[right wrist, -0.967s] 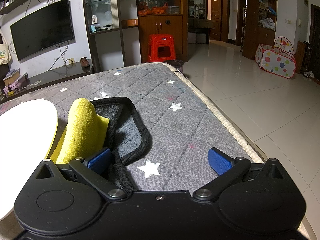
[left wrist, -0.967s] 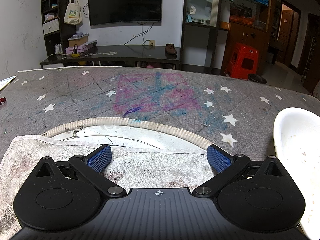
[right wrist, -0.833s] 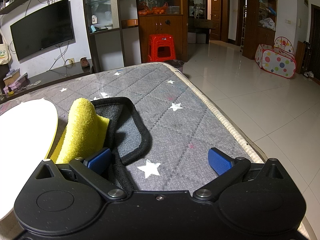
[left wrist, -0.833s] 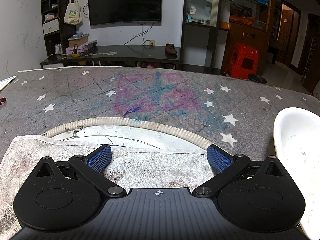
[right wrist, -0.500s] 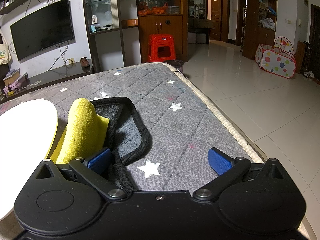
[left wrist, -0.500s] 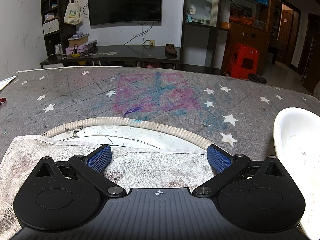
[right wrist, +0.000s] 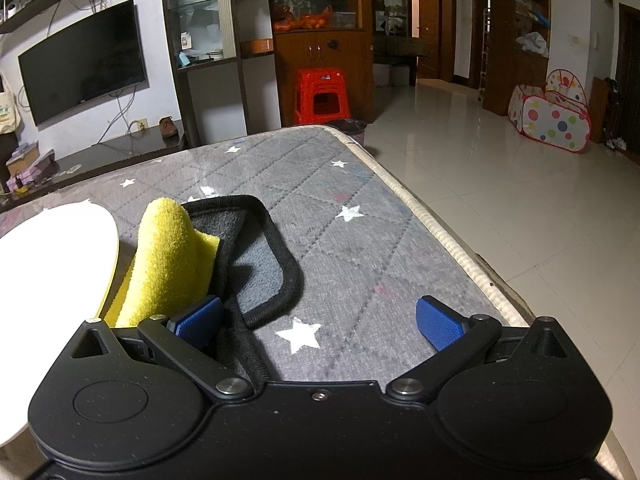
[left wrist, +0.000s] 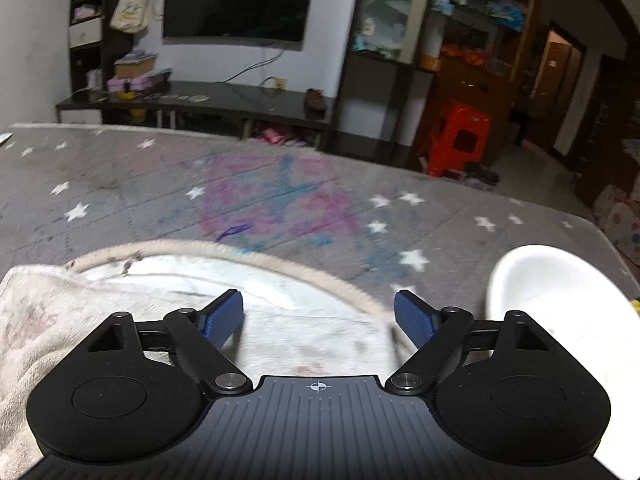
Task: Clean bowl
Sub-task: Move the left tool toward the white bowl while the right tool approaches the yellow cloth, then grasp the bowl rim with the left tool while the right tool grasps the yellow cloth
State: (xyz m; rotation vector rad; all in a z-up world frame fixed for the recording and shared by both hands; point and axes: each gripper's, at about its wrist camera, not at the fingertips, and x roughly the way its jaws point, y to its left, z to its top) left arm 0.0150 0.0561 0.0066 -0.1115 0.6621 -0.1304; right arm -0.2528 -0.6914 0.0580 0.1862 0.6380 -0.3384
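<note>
- Two grippers we hold, both spread wide and grasping nothing.
- Our left gripper (left wrist: 318,314) hangs above a stained towel (left wrist: 48,332); the white bowl (left wrist: 560,284) sits just right.
- Our right gripper (right wrist: 320,320) hovers beside a yellow cloth (right wrist: 168,256) on the mattress (right wrist: 360,248).

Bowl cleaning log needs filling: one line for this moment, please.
left gripper: open, over white towel | right gripper: open, beside yellow cloth | bowl: untouched

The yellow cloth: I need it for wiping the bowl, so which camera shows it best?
The right wrist view. The yellow cloth stands bunched up, sharp and close, between the white bowl and a grey black-edged cloth. The left wrist view shows only a tiny yellow sliver past the bowl at the right edge.
</note>
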